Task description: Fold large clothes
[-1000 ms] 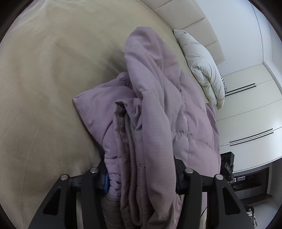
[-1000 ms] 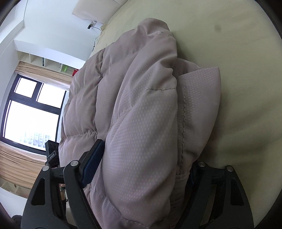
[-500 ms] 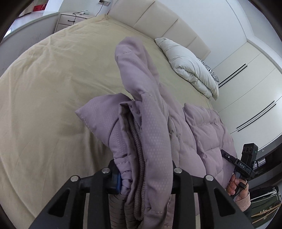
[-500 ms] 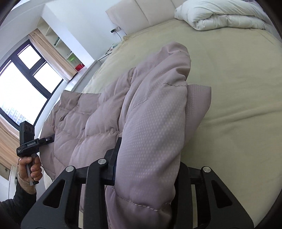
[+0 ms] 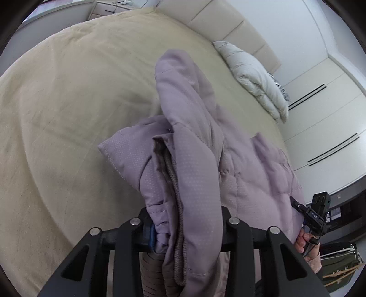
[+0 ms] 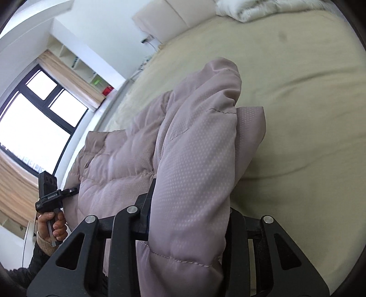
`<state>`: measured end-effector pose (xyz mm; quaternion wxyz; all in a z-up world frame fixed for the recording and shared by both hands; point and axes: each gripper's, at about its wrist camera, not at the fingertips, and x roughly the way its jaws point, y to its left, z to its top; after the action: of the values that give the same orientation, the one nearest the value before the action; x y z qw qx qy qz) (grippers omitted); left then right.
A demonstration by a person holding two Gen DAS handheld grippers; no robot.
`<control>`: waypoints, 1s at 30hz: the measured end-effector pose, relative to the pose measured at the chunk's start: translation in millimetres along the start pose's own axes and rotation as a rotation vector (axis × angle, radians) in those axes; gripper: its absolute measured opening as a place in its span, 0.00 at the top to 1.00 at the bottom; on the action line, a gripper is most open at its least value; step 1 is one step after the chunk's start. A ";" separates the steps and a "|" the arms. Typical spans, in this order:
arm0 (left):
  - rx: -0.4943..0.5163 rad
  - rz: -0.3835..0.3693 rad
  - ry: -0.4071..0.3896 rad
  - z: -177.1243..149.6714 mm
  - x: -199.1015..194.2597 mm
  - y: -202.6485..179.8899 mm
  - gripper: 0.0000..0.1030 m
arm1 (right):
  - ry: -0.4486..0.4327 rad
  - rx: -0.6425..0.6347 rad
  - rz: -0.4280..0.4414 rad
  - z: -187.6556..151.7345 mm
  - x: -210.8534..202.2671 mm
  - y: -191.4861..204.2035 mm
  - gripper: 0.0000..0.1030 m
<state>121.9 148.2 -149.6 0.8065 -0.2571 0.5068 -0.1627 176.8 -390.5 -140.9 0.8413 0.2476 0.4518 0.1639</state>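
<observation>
A lilac quilted puffer jacket point(image 5: 196, 160) hangs between my two grippers above the beige bed point(image 5: 68, 102). My left gripper point(image 5: 185, 226) is shut on a bunched edge of it with a ribbed knit cuff showing. My right gripper point(image 6: 187, 212) is shut on another thick fold of the jacket point(image 6: 194, 160). The jacket's body sags between the two holds. In each wrist view the other gripper shows at the jacket's far edge, the right one point(image 5: 318, 212) and the left one point(image 6: 52, 194), each in a hand.
A folded white duvet point(image 5: 256, 75) lies at the head of the bed by the padded headboard point(image 5: 228, 20). White wardrobes point(image 5: 324, 109) stand to one side and a window point(image 6: 34, 118) with curtains to the other. A green bag point(image 5: 338, 265) sits on the floor.
Both grippers have lifted and tilted back with the jacket held, so more of the bed and room shows. The other gripper has come into sight in each wrist view.
</observation>
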 end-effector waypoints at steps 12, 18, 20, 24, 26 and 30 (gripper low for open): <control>-0.108 -0.092 -0.015 -10.0 13.4 24.3 0.39 | -0.075 0.198 0.062 -40.7 15.5 -60.6 0.43; -0.018 0.014 -0.155 -34.9 -52.0 16.6 0.39 | -0.166 0.221 -0.063 -62.7 -31.1 -63.7 0.39; 0.046 0.090 -0.235 -39.9 -80.2 5.1 0.33 | -0.215 0.173 -0.192 -69.1 -53.7 -49.3 0.39; 0.180 0.298 -0.435 -48.8 -129.3 -32.2 0.12 | -0.312 0.094 -0.364 -74.8 -91.4 -16.9 0.38; 0.271 0.370 -0.536 -54.4 -148.4 -58.9 0.04 | -0.389 0.014 -0.440 -75.5 -107.3 13.1 0.38; 0.404 0.497 -0.764 -67.9 -185.1 -110.8 0.00 | -0.541 -0.169 -0.476 -73.0 -142.2 76.7 0.16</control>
<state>-19.7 137.8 26.4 0.9827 -0.0086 0.1793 0.0453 34.9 -378.8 -35.2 0.9623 0.0995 0.2429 -0.0712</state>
